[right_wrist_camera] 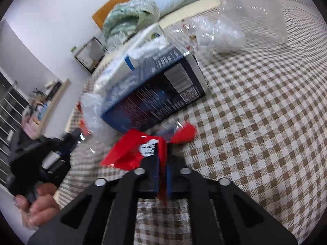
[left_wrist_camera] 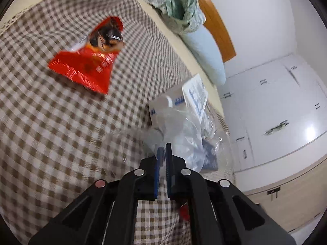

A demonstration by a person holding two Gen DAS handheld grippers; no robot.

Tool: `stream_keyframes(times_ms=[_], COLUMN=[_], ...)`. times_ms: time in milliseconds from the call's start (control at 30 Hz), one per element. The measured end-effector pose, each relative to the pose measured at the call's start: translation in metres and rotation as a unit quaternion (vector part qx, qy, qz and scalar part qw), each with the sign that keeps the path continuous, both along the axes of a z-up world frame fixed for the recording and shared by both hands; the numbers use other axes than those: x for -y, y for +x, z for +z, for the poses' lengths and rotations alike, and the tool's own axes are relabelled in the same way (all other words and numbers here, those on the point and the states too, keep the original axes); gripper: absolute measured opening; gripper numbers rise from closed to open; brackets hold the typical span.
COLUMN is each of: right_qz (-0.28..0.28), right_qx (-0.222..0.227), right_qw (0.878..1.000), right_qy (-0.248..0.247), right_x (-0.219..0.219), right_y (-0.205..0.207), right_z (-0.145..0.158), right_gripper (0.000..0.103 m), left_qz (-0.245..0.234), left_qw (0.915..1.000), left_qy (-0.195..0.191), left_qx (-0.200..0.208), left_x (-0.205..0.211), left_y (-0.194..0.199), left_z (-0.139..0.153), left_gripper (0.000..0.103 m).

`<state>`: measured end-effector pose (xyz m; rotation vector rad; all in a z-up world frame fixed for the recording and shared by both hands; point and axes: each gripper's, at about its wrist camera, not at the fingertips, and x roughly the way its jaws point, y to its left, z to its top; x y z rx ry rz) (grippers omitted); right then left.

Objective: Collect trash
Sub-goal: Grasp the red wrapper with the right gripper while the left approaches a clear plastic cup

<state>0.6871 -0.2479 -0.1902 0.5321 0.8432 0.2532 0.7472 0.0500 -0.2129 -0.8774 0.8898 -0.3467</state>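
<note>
My left gripper (left_wrist_camera: 165,150) is shut on the edge of a clear plastic bag (left_wrist_camera: 179,128) that holds boxes and crumpled plastic, above a brown checked bedspread (left_wrist_camera: 51,122). A torn red snack wrapper (left_wrist_camera: 90,61) lies on the spread, up and to the left. My right gripper (right_wrist_camera: 162,153) is shut on another red wrapper (right_wrist_camera: 132,149). Just beyond it lies the clear bag (right_wrist_camera: 94,110) with a dark blue box (right_wrist_camera: 155,98) inside. My left gripper (right_wrist_camera: 67,143) shows at the left in the right wrist view, at the bag's edge.
A clear plastic clamshell container (right_wrist_camera: 253,14) and crumpled clear film (right_wrist_camera: 226,38) lie on the spread at the back right. A pale blue pillow (left_wrist_camera: 204,51), a green blanket (left_wrist_camera: 175,6) and a wooden headboard (left_wrist_camera: 216,20) stand behind. White cabinets (left_wrist_camera: 276,106) line the wall.
</note>
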Motion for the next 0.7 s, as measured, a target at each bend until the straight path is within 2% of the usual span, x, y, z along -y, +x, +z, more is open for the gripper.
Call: stream_keyframes(times_ms=[167,267,567,700], right_qz=[-0.009,-0.013,-0.018,-0.025], right_qx=[0.049,0.06,0.08,0.107], right_qw=[0.997,0.997,0.995,0.991], right_qy=[-0.053,-0.046,-0.054,-0.077], right_x=[0.0,0.003,0.002,0.003], right_y=[-0.018,-0.023,-0.028,-0.041], right_z=[0.021,0.025,0.034,0.051], right_gripper=[0.004,0.004,0.004,0.004], left_qz=[0.021,0.039,0.061,0.05], left_qw=[0.9988,0.9984,0.9959,0.9931], left_qy=[0.035,0.023,0.036,0.074], left_qx=[0.027,0.034,0.056,0.077], left_x=[-0.004,-0.021,-0.039,-0.017], left_y=[-0.022,-0.034,-0.063,-0.074], left_z=[0.02,0.025,0.042,0.066], left_gripper=[0.0,0.0,0.0,0.0])
